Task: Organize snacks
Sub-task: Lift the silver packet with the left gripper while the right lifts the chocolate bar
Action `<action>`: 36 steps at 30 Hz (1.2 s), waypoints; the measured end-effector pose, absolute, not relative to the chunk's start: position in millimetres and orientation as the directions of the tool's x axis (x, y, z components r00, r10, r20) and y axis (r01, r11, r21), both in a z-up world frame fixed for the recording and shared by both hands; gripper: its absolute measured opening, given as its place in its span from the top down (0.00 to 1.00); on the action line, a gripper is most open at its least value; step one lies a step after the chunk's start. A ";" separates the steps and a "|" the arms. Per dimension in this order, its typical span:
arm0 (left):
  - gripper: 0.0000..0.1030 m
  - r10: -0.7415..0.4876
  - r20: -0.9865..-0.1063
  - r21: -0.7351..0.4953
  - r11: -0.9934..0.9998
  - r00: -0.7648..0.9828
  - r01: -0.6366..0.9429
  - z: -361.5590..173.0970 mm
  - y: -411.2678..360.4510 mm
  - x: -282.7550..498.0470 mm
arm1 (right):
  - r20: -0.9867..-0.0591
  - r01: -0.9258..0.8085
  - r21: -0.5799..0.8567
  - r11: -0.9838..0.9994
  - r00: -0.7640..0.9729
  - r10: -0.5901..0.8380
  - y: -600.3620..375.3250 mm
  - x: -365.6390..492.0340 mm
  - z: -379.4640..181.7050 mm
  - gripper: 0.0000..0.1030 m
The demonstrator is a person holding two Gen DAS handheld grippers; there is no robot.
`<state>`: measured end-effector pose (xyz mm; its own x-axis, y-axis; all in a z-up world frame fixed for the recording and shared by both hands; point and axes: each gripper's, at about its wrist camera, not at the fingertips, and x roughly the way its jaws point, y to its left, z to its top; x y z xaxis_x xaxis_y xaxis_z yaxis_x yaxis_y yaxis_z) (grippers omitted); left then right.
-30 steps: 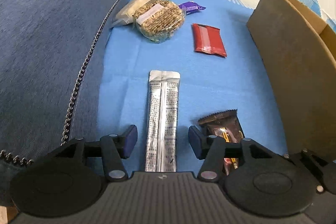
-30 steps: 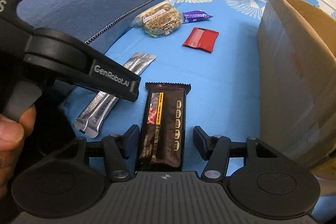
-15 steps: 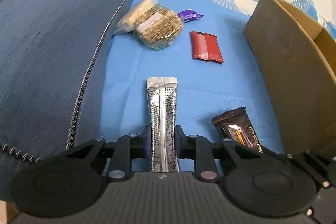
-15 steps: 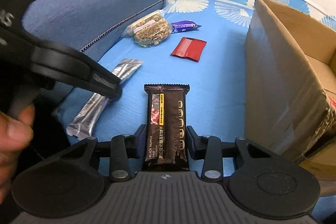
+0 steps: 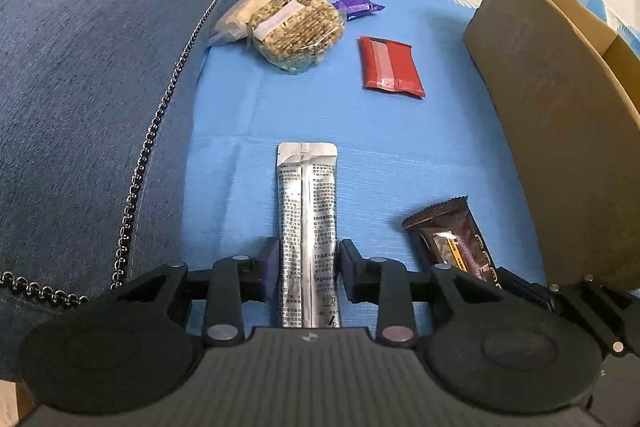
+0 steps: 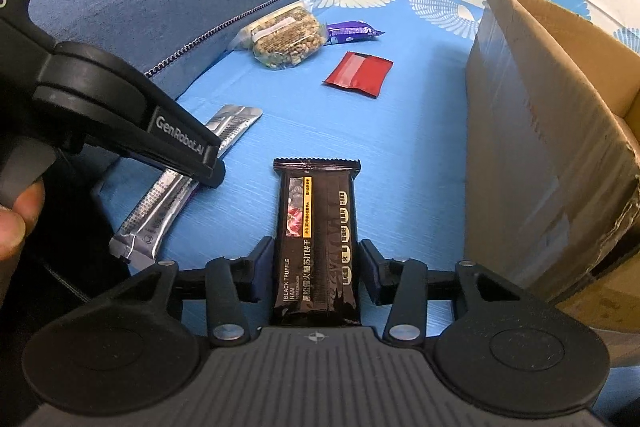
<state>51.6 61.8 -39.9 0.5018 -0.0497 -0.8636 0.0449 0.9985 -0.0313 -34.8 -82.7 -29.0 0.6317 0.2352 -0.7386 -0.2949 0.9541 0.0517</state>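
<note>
A long silver sachet [image 5: 308,207] lies on the blue sheet between the pads of my left gripper [image 5: 308,271]. Its jaws are opening slightly, and the pads still touch both long edges. A dark brown cracker bar [image 6: 316,219] lies lengthwise in my right gripper [image 6: 316,267]. Those jaws are opening slightly too, with the pads against the bar's sides. The right wrist view shows a left finger [image 6: 188,155] over the sachet [image 6: 160,211]. In the left wrist view the bar [image 5: 448,235] shows at lower right.
An open cardboard box [image 6: 540,127] stands close on the right. Farther back lie a red packet [image 5: 390,69], a round grain-cake pack [image 5: 296,27], a purple wrapper [image 5: 360,7] and a pale pack [image 5: 248,15]. A dark blue cushion [image 5: 100,67] borders the left. A thumb [image 6: 16,219] shows at left.
Both grippers went from wide open to pinched on their packs, then eased out a little. The sachet looks flat again. Neither hand has shifted noticeably.
</note>
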 end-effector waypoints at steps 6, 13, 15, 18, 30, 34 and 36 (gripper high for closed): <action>0.67 -0.055 -0.862 -0.033 0.998 0.503 0.052 -40.1 61.5 51.9 | -0.729 -0.306 0.040 0.951 0.642 0.237 -82.1 -36.6 -29.5 0.59; 0.75 -0.072 -0.854 -0.063 0.997 0.516 0.036 -37.8 64.7 48.9 | -0.712 -0.314 0.019 0.949 0.663 0.233 -81.9 -43.1 -28.5 0.60; 0.76 -0.086 -0.850 -0.080 0.996 0.521 0.033 -36.5 66.8 48.1 | -0.705 -0.313 0.011 0.950 0.671 0.229 -82.4 -44.6 -27.4 0.60; 0.77 -0.105 -0.840 -0.101 0.994 0.533 0.038 -34.0 68.1 46.3 | -0.691 -0.311 0.014 0.950 0.684 0.234 -84.3 -46.4 -23.5 0.60; 0.78 -0.175 -0.793 -0.185 0.982 0.583 0.043 -23.6 77.1 39.7 | -0.645 -0.328 0.000 0.945 0.722 0.250 -83.7 -58.0 -10.7 0.60; 0.78 -0.183 -0.789 -0.200 0.979 0.587 0.036 -23.0 81.2 39.2 | -0.631 -0.326 -0.001 0.945 0.733 0.252 -85.6 -62.1 -3.2 0.60; 0.78 -0.185 -0.786 -0.206 0.978 0.590 0.033 -22.4 82.5 38.8 | -0.619 -0.327 -0.004 0.945 0.743 0.254 -87.0 -65.3 3.7 0.60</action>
